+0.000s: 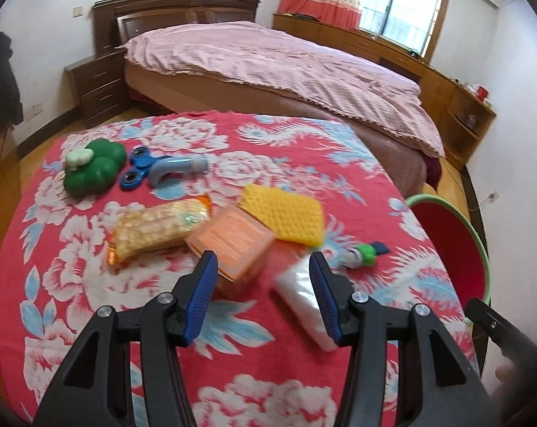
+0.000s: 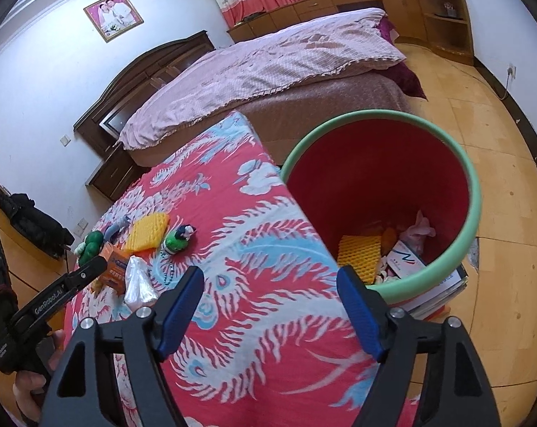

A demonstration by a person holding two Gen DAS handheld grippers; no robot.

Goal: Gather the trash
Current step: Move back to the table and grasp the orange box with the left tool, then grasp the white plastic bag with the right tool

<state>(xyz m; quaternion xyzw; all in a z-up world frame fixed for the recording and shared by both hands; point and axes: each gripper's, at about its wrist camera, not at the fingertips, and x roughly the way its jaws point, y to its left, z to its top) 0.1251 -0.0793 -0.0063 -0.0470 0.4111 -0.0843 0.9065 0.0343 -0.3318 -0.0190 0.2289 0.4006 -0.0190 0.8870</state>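
Observation:
My left gripper (image 1: 263,263) is open and empty, just above the table, between an orange box (image 1: 233,245) and a white plastic packet (image 1: 304,295). A snack bag (image 1: 154,231) lies left of the box, a yellow foam pad (image 1: 282,217) behind it. My right gripper (image 2: 272,277) is open and empty at the table's right edge, beside the red bin with a green rim (image 2: 474,192). The bin holds a yellow foam net (image 2: 359,252), paper and wrappers. The bin also shows in the left wrist view (image 1: 482,245).
The table has a red floral cloth (image 1: 286,142). On it lie a green toy (image 1: 90,170), a blue fidget spinner (image 1: 140,167), a grey-blue handle (image 1: 177,170) and a small green figure (image 1: 362,254). A bed (image 1: 268,67) stands behind the table. Wooden floor (image 2: 499,142) surrounds the bin.

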